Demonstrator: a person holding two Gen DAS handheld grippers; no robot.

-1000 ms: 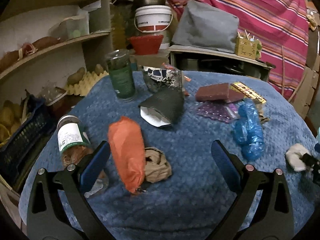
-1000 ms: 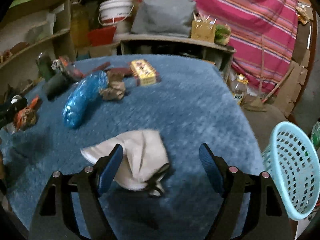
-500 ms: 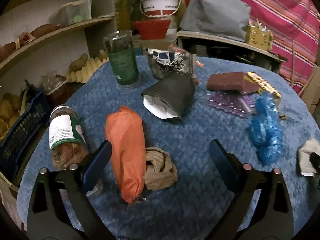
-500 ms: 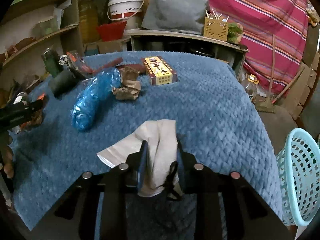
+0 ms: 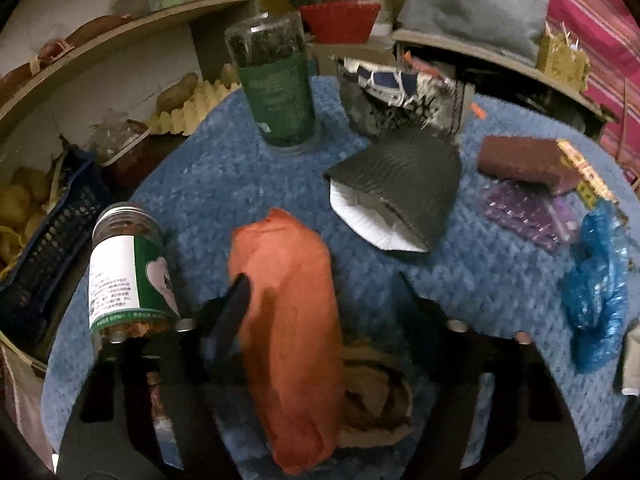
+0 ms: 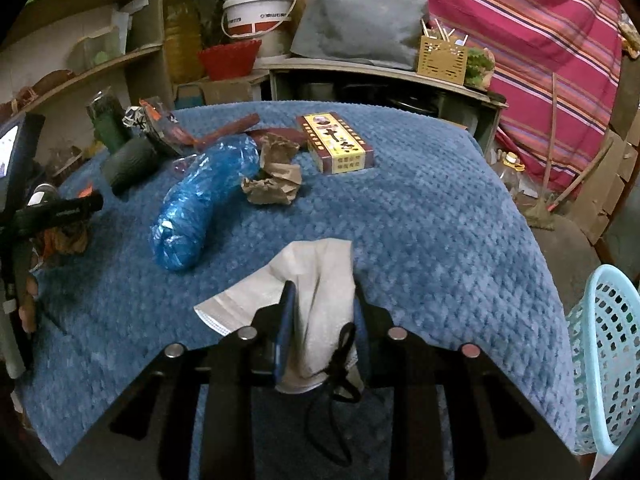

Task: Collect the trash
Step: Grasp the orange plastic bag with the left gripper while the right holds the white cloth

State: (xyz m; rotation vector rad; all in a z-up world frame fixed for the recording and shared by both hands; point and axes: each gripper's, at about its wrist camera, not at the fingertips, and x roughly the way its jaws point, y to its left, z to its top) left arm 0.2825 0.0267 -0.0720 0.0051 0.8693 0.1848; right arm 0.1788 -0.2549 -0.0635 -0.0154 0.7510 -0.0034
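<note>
The blue blanket (image 6: 420,216) covering the table serves as the landmark.

Right gripper (image 6: 320,300): the 2 jaws are clamped on a white face mask (image 6: 316,280), which lies on the near part of the blanket. Its black ear loop (image 6: 340,356) hangs between the gripper arms. A light blue mesh basket (image 6: 608,356) stands off the blanket's right edge.

Left gripper (image 5: 320,292): the jaws have just been closing, with an orange bag (image 5: 292,320) and a crumpled brown paper (image 5: 376,392) between them. The left finger (image 5: 236,304) touches the bag; contact on the other side cannot be determined because of blur.

Farther across the blanket:
- 1 blue plastic bag (image 6: 204,200), left of centre
- 1 crumpled brown wrapper (image 6: 276,180), just beside it
- 1 yellow and red box (image 6: 336,144), toward the far edge
- 1 flattened black paper cup (image 5: 396,196), beyond the orange bag
- 1 labelled jar (image 5: 128,276) lying at the left edge
</note>
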